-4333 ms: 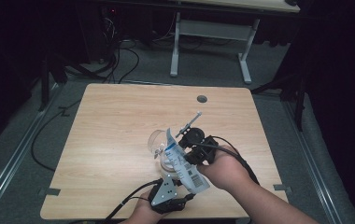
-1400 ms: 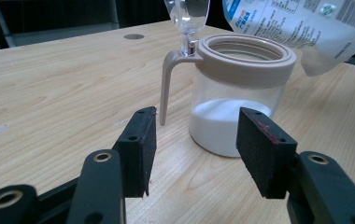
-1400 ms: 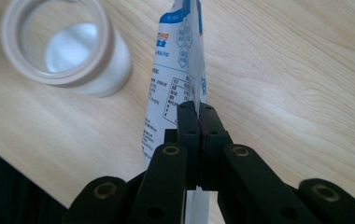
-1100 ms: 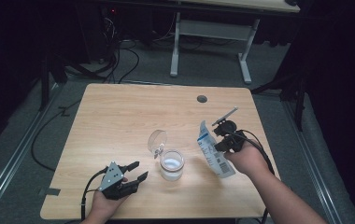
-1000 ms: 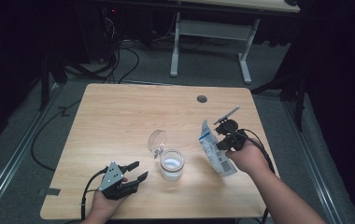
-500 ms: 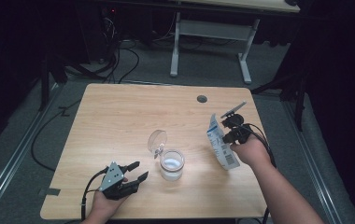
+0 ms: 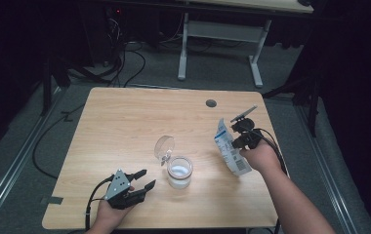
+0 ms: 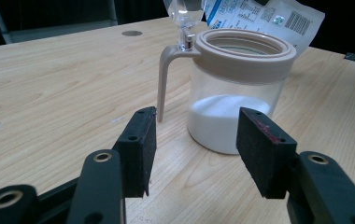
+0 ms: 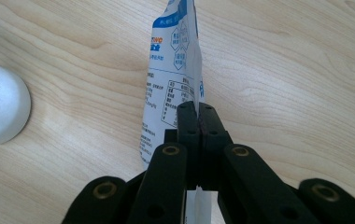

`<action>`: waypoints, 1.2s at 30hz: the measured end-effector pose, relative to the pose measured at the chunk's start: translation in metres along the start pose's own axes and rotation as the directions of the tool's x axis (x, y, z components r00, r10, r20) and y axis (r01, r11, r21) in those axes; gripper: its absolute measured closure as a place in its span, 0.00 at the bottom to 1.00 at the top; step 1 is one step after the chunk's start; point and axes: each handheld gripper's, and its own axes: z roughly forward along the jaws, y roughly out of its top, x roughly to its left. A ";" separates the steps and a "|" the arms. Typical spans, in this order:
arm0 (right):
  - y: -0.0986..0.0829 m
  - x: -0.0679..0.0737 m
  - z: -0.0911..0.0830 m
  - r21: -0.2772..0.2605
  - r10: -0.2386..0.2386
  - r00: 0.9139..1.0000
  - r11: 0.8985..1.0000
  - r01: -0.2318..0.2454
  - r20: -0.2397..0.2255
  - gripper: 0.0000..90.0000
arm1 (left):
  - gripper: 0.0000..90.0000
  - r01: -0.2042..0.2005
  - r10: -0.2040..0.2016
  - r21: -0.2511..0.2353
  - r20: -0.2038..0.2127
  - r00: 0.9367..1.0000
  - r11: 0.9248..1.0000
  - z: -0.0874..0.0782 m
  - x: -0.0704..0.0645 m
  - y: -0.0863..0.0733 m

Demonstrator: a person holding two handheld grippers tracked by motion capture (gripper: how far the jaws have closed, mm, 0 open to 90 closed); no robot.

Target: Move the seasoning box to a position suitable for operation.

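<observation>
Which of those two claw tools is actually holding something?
The right gripper: its jaws are pinched shut on the white-and-blue pouch. The left gripper rests open near the jar.

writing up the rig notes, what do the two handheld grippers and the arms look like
Both are black two-jaw tools. The left gripper carries a grey three-cornered plate on top, trails a black cable, and has flat rectangular pads, one marked with faint red, on arms with brass-ringed pivot holes. The right gripper trails a black cable too. Both forearms are bare, no sleeves in view.
</observation>
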 end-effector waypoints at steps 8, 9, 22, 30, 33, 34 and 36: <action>-0.001 0.000 -0.005 -0.086 0.012 1.000 0.996 -0.012 0.001 1.00 | 0.53 0.008 -0.008 0.000 -0.008 1.000 1.000 -0.001 0.003 0.000; -0.002 0.000 -0.005 -0.105 0.018 1.000 0.994 -0.018 0.004 1.00 | 0.53 0.009 -0.009 -0.003 -0.009 1.000 1.000 -0.001 0.003 0.000; -0.016 0.002 -0.008 -0.270 0.039 0.999 0.962 -0.036 0.006 1.00 | 0.53 0.021 -0.021 0.004 -0.012 1.000 1.000 -0.002 0.007 -0.001; -0.030 0.007 -0.004 -0.350 0.024 1.000 0.936 -0.025 -0.007 1.00 | 0.54 0.021 -0.020 0.012 -0.029 0.999 1.000 -0.002 0.010 -0.001; -0.037 0.009 -0.001 -0.373 0.023 1.000 0.928 -0.023 -0.005 1.00 | 0.55 0.016 -0.015 0.019 -0.042 0.999 1.000 -0.002 0.012 -0.002; -0.039 0.009 0.000 -0.387 0.028 0.999 0.922 -0.032 -0.018 1.00 | 0.55 0.017 -0.016 0.020 -0.045 0.999 1.000 -0.002 0.013 -0.002; -0.044 0.010 0.001 -0.409 0.030 0.999 0.912 -0.040 -0.030 1.00 | 0.55 0.014 -0.013 0.023 -0.057 0.998 1.000 -0.002 0.015 -0.003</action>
